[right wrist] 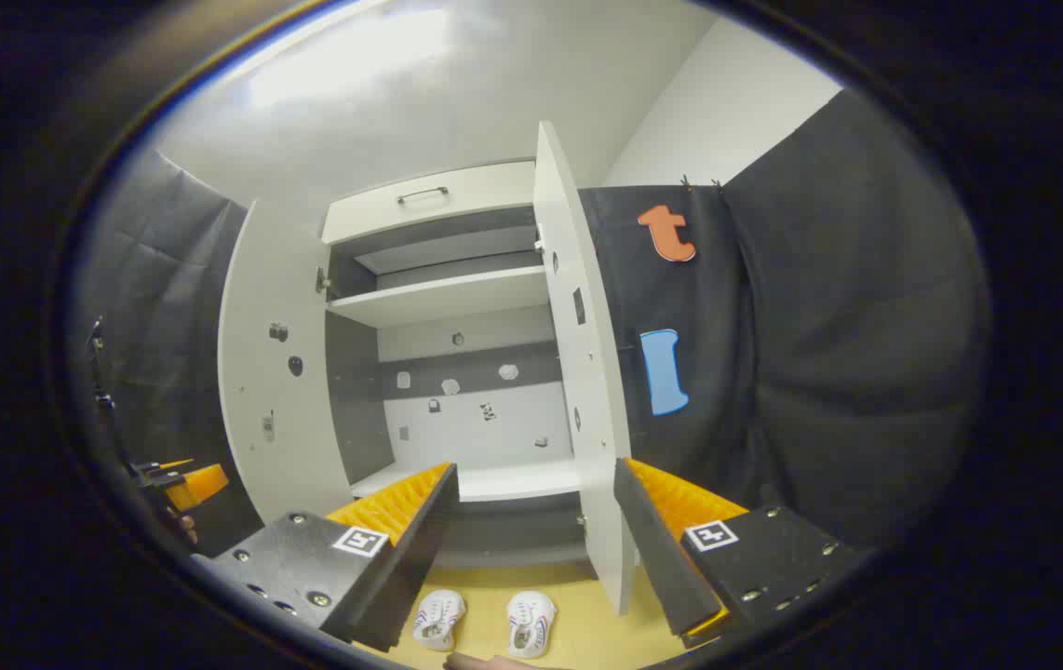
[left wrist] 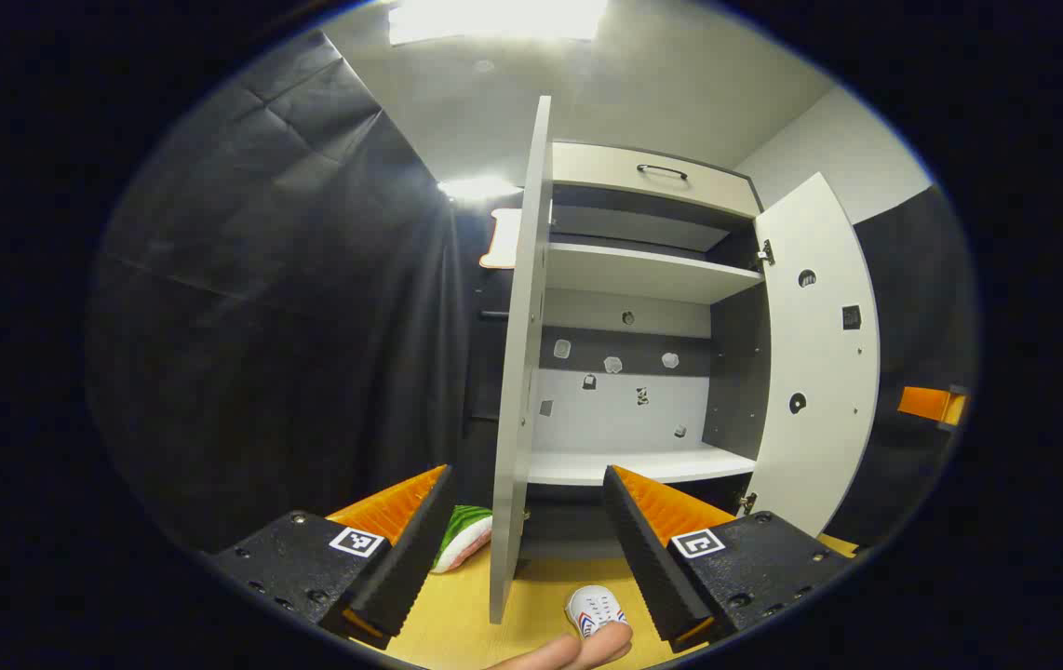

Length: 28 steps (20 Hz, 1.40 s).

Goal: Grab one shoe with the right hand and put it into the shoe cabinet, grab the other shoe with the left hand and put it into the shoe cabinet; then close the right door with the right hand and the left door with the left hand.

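open cabinet (left wrist: 643, 316), shoe (left wrist: 595, 609) below

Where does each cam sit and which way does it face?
Left gripper view: rides the left gripper, open, facing the cabinet past the left door's edge; a fingertip shows below.
Right gripper view: rides the right gripper, open, facing the cabinet; both shoes on the floor.
Shared: cabinet, open doors, shoe.
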Tool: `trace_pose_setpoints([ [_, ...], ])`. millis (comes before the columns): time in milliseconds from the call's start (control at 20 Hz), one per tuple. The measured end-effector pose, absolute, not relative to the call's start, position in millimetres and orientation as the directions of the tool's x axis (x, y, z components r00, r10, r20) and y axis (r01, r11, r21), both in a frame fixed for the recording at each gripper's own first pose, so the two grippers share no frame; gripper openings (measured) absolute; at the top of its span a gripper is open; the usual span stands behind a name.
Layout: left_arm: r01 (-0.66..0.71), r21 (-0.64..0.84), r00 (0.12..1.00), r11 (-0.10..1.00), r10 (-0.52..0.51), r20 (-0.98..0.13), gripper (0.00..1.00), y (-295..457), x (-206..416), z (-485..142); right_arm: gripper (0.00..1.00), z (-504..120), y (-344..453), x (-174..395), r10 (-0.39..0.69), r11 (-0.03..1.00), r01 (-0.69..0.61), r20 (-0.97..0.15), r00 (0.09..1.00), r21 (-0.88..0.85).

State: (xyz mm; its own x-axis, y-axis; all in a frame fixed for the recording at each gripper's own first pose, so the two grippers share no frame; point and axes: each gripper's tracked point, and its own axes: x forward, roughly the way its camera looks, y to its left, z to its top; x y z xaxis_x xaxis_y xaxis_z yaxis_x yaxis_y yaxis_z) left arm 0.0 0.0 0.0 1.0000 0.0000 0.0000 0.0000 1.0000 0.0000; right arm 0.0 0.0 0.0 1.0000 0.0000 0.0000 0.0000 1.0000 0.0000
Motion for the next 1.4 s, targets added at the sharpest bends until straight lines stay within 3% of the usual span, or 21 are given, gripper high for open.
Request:
trace_pose_setpoints([
  [250, 0.008, 0.017, 1.0, 1.0, -0.008, 0.017, 0.96, -3, -8, -2, 1.0, 6, 2, -2, -0.033, 0.994, 0.038, 0.052, 0.998, -0.101],
  [500, 0.02, 0.014, 1.0, 1.0, -0.021, 0.011, 0.96, -5, -13, -8, 1.0, 11, -3, -6, -0.018, 0.996, 0.025, 0.088, 0.996, -0.081],
  [550, 0.026, 0.015, 1.0, 1.0, -0.026, 0.009, 0.96, -7, -15, -10, 0.96, 9, -4, -7, -0.02, 0.997, 0.025, 0.085, 0.996, -0.068],
  [900, -0.021, -0.004, 1.0, 1.0, 0.021, -0.014, 0.93, 10, -24, -32, 1.0, -21, 2, 12, 0.004, 0.993, 0.003, 0.061, 0.998, -0.114],
  [1050, -0.02, -0.003, 1.0, 1.0, 0.02, -0.009, 0.96, 12, -29, -33, 1.0, -55, 8, 17, 0.008, 0.984, -0.002, 0.037, 0.999, -0.179],
  [1150, -0.026, 0.009, 1.0, 1.0, 0.026, 0.0, 0.93, 15, -32, -32, 1.0, -89, 17, 26, 0.021, 0.981, -0.026, -0.028, 0.999, -0.192],
  [1400, 0.03, -0.011, 0.999, 0.999, -0.03, -0.02, 0.96, 5, -40, -41, 1.0, -171, 28, 48, 0.037, 0.968, -0.071, -0.142, 0.989, -0.239],
])
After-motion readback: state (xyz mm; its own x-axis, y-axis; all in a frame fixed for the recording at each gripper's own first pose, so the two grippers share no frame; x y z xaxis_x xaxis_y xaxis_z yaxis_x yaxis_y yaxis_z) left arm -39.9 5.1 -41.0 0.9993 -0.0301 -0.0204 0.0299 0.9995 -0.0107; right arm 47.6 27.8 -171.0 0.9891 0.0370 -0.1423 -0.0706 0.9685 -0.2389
